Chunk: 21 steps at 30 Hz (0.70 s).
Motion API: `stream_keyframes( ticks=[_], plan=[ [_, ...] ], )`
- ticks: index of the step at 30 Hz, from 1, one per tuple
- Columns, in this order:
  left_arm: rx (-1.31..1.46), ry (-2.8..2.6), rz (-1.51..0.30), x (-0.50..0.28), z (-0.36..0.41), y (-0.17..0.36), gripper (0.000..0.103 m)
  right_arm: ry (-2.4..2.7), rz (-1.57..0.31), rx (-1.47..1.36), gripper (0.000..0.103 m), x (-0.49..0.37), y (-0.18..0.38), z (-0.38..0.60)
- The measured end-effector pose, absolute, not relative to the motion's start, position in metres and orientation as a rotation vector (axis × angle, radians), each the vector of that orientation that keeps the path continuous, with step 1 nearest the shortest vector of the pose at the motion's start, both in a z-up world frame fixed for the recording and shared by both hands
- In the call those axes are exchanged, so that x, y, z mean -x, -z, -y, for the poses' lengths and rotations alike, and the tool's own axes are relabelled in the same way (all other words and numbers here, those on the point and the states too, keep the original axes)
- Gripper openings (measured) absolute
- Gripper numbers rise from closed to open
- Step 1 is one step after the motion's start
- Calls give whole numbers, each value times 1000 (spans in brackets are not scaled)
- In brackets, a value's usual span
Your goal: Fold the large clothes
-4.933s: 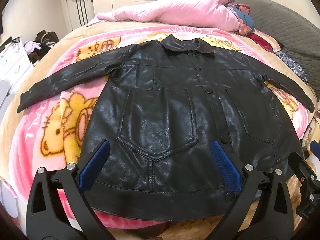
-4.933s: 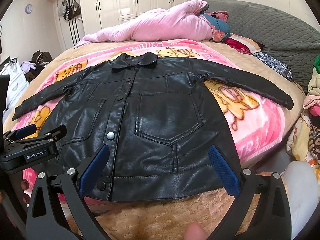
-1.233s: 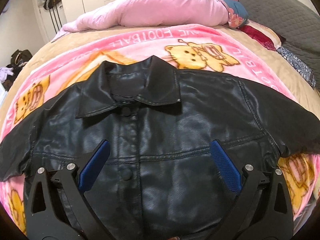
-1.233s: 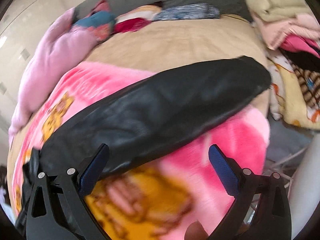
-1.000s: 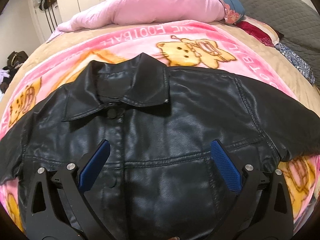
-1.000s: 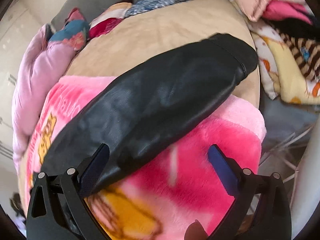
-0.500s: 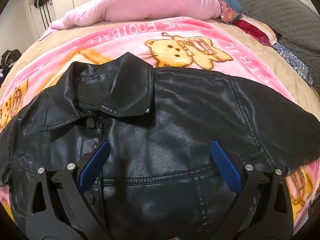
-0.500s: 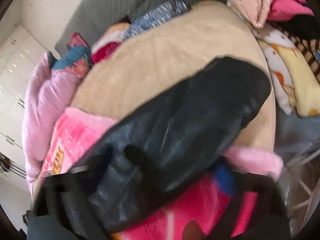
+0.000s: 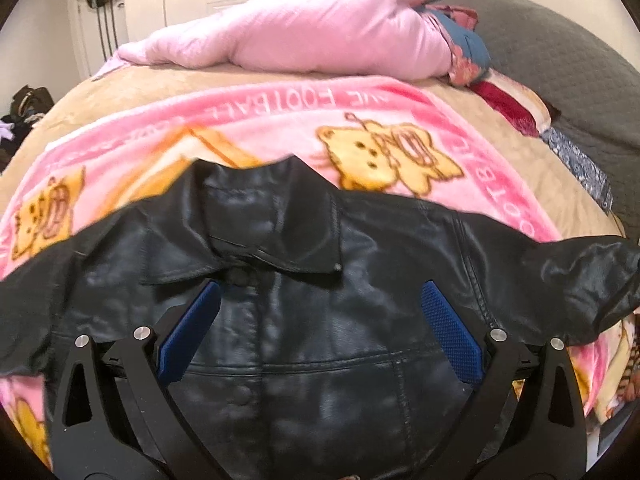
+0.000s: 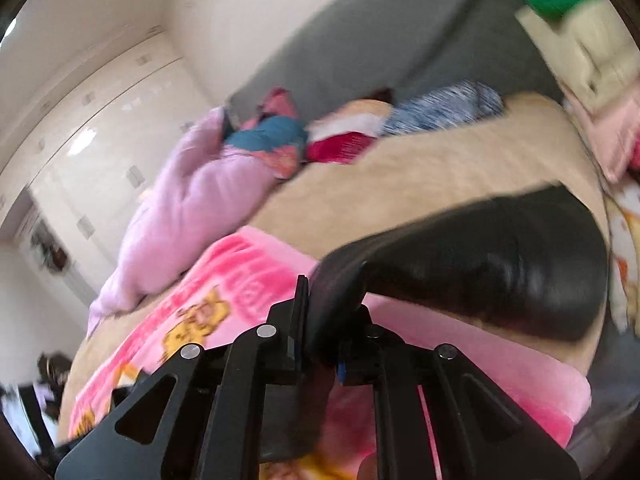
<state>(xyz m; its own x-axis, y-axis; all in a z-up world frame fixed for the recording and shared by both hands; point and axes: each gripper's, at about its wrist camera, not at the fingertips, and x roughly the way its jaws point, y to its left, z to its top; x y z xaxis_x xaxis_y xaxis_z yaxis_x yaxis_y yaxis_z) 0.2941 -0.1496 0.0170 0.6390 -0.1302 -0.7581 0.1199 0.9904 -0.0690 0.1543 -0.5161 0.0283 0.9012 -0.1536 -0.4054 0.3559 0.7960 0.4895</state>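
Counted: one black leather jacket (image 9: 328, 320); one pink cartoon blanket (image 9: 280, 120); one pink quilt (image 9: 312, 36); two hand-held grippers, left (image 9: 320, 332) and right (image 10: 320, 344).

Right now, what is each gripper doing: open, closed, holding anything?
Left gripper: open, holding nothing, above the black jacket.
Right gripper: just closed, pinching the jacket's sleeve.
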Motion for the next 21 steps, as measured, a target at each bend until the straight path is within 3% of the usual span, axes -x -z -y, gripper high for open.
stream_keyframes(
  ticks=[21],
  plan=[
    [49, -26, -715, -256, 57, -80, 94, -33, -391, -269, 10, -192, -99, 362]
  ],
)
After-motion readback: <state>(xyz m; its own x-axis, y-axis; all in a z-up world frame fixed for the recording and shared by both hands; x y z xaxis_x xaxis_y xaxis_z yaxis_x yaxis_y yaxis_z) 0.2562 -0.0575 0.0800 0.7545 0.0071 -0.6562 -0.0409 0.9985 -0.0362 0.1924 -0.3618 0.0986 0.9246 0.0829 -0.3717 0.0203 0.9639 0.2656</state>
